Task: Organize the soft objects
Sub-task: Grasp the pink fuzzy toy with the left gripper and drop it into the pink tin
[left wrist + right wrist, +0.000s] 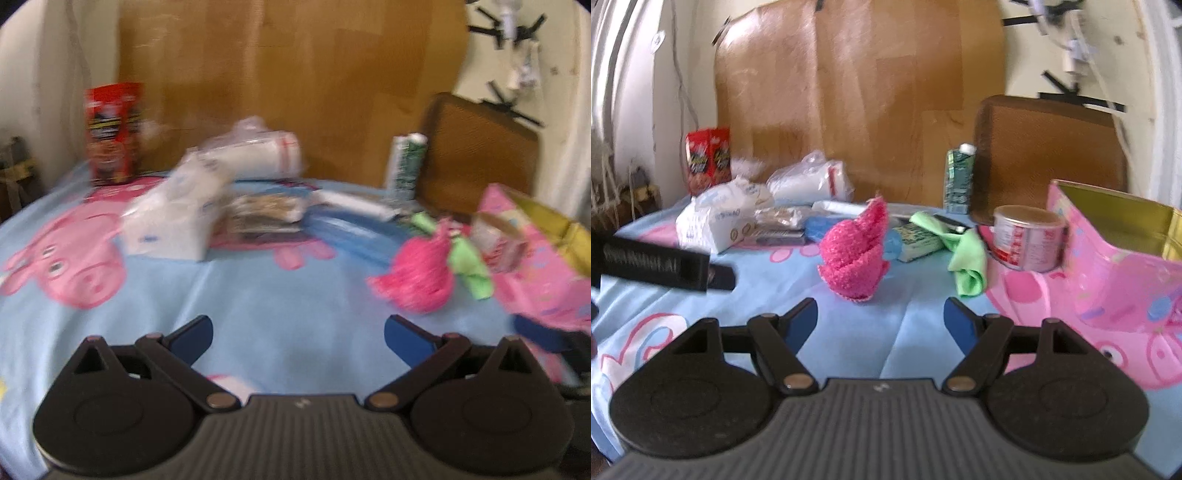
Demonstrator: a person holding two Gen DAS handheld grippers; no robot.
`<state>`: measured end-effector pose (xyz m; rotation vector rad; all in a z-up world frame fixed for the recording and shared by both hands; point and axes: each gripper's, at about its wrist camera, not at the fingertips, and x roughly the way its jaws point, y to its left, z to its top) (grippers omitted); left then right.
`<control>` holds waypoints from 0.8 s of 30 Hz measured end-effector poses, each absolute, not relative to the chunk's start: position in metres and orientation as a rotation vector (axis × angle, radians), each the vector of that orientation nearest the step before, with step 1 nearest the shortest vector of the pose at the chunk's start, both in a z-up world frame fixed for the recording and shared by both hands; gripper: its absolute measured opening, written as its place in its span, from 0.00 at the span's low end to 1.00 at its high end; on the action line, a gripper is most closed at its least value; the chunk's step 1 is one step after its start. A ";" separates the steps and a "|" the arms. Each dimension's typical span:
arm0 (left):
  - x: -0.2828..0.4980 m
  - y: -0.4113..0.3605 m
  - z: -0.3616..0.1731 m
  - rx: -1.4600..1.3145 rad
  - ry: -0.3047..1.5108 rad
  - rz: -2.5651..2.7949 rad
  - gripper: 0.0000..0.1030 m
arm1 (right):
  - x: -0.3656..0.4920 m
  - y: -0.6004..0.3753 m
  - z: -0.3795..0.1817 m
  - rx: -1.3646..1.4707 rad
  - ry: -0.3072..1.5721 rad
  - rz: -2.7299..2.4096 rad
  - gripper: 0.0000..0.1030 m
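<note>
A fuzzy pink cupcake-shaped sock roll [855, 251] stands upright on the blue cartoon sheet [871, 332], just ahead of my open, empty right gripper [881, 319]. A green cloth [966, 258] lies crumpled to its right. In the blurred left wrist view the pink roll [421, 273] and green cloth [469, 266] sit ahead to the right of my open, empty left gripper [299, 336]. A pink open box [1115, 258] with a gold inside stands at the right. The left gripper also shows in the right wrist view [665, 266] as a black bar at the left.
White tissue packs [716, 221], a clear bag of white goods [812, 182], a red snack box [709, 158], a green carton [958, 181] and a tin can [1028, 236] crowd the back. A brown tray [1049, 155] leans on the wooden board [857, 99].
</note>
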<state>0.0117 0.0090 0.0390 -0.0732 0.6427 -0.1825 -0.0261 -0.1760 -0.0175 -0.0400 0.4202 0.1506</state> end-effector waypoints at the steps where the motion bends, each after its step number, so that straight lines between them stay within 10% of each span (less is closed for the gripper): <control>1: 0.016 0.006 0.043 -0.078 0.645 -0.225 0.95 | -0.020 -0.176 -0.017 -0.045 0.433 0.161 0.75; 8: 0.057 -0.030 0.046 -0.072 0.689 -0.405 0.74 | 0.023 -0.175 -0.016 -0.022 0.515 0.219 0.74; 13: 0.083 -0.049 0.030 -0.127 0.781 -0.485 0.41 | 0.043 -0.170 -0.021 -0.021 0.550 0.286 0.40; 24: 0.047 -0.153 0.085 -0.016 0.624 -0.685 0.41 | -0.026 -0.246 0.022 0.061 0.284 0.081 0.37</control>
